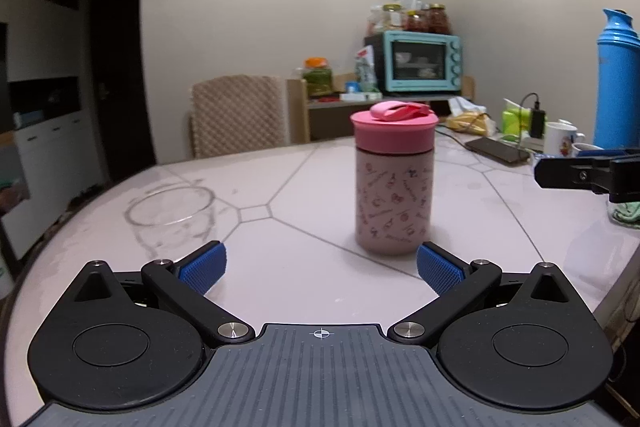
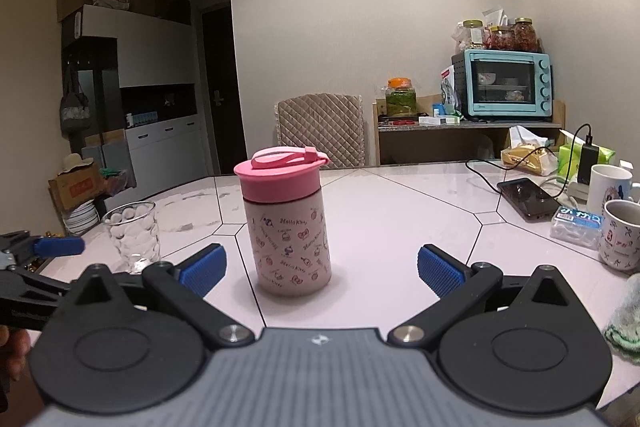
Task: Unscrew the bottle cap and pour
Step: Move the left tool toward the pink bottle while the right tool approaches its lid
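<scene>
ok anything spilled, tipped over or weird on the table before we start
Nothing stands out. The pink bottle stands upright with its cap on, the glass is upright and looks empty, and no spill shows on the table.

walls: plain beige | quilted chair behind marble table | dark doorway | dim indoor light

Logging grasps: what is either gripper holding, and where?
Nothing. Left gripper and right gripper are open, short of the pink-capped patterned bottle.
</scene>
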Motion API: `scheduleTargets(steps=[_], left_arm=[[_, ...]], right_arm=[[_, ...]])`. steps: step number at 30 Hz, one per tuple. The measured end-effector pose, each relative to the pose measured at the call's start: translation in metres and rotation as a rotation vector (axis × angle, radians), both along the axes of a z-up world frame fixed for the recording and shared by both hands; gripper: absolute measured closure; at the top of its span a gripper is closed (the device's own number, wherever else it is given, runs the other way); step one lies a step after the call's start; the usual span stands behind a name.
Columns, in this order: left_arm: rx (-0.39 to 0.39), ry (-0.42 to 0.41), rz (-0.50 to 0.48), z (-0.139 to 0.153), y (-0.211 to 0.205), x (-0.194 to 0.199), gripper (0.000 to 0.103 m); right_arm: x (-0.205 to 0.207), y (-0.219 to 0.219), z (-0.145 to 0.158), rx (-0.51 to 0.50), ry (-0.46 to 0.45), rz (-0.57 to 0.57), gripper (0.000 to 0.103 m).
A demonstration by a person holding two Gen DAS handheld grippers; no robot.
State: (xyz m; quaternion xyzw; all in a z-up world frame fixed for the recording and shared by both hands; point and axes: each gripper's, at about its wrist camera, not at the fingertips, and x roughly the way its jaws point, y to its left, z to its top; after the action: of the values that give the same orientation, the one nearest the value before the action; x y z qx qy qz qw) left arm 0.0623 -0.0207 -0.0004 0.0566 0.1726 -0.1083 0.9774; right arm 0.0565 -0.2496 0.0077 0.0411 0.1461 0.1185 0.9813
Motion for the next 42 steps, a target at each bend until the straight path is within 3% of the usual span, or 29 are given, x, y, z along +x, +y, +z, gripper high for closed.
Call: scheduleTargets(steps=[8,16,42], left_arm=[[-0.048,0.012,-0.127,0.002,-0.002,0.037,0.000],[-0.034,0.016,-0.233,0.003,-0.012,0.070,0.000],[-0.039,0.032,-0.336,-0.012,-0.022,0.122,0.000]], right_arm=[[0.017,0.003,0.005,-0.010,-0.004,0.006,0.000],[0.034,0.009,0.009,-0.013,-0.008,0.020,0.000],[0.070,0.015,0.016,-0.026,-0.021,0.066,0.000]])
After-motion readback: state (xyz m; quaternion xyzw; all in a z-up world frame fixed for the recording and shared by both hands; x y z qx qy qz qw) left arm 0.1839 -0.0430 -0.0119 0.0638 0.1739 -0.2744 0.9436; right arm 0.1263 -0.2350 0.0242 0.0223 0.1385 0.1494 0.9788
